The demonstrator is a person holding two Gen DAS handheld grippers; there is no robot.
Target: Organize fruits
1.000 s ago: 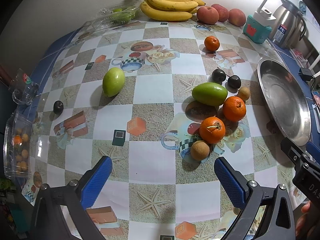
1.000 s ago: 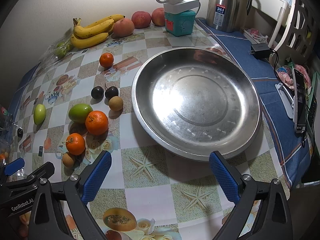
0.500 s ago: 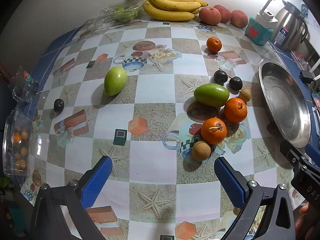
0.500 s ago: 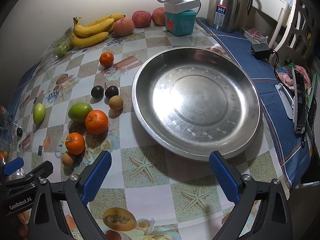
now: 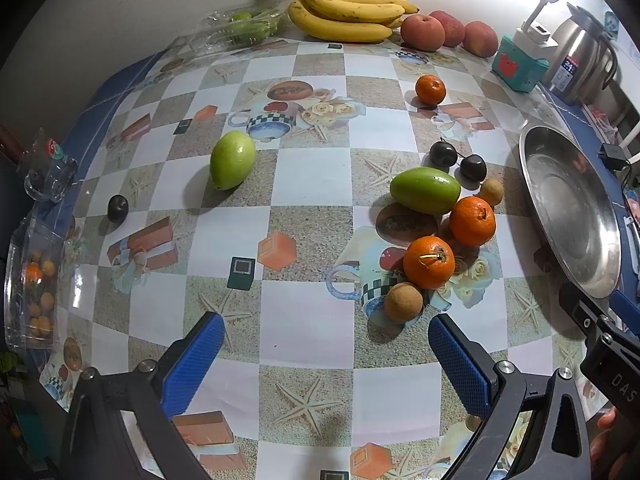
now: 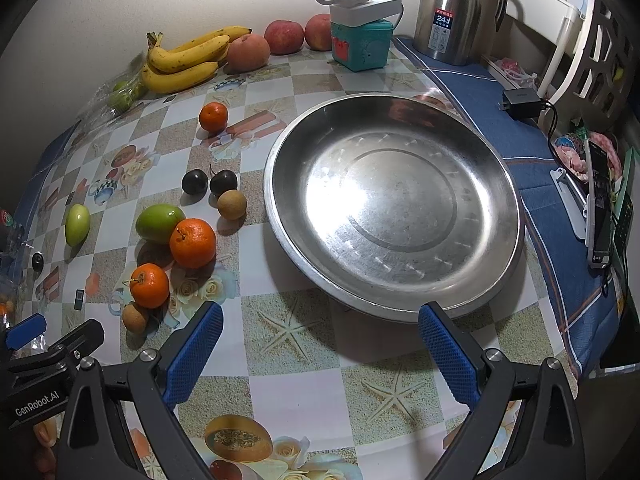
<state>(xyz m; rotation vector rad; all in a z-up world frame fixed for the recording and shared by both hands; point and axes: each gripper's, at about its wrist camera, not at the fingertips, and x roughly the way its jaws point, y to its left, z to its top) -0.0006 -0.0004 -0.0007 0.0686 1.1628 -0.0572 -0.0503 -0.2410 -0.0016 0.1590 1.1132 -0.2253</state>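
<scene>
Loose fruit lies on the patterned tablecloth. A cluster holds a green mango (image 5: 425,190), two oranges (image 5: 472,221) (image 5: 429,262), a small brown longan (image 5: 403,302), another longan (image 5: 491,191) and two dark plums (image 5: 443,154). A second green mango (image 5: 233,159) lies apart at the left, near a lone plum (image 5: 118,208). The big steel pan (image 6: 394,208) stands empty at the right. My left gripper (image 5: 326,354) is open, low before the cluster. My right gripper (image 6: 320,346) is open, just short of the pan's near rim. Both hold nothing.
Bananas (image 5: 346,16), apples (image 5: 422,32) and a third orange (image 5: 430,89) sit at the back. A teal box (image 6: 362,46) with a power strip and a steel kettle (image 6: 454,10) stand behind the pan. Clear boxes of small fruit (image 5: 34,280) line the left edge.
The left wrist view has drifted slightly; the fruit sits a little lower and to the right in frame. The right gripper has barely moved. Both stay open.
</scene>
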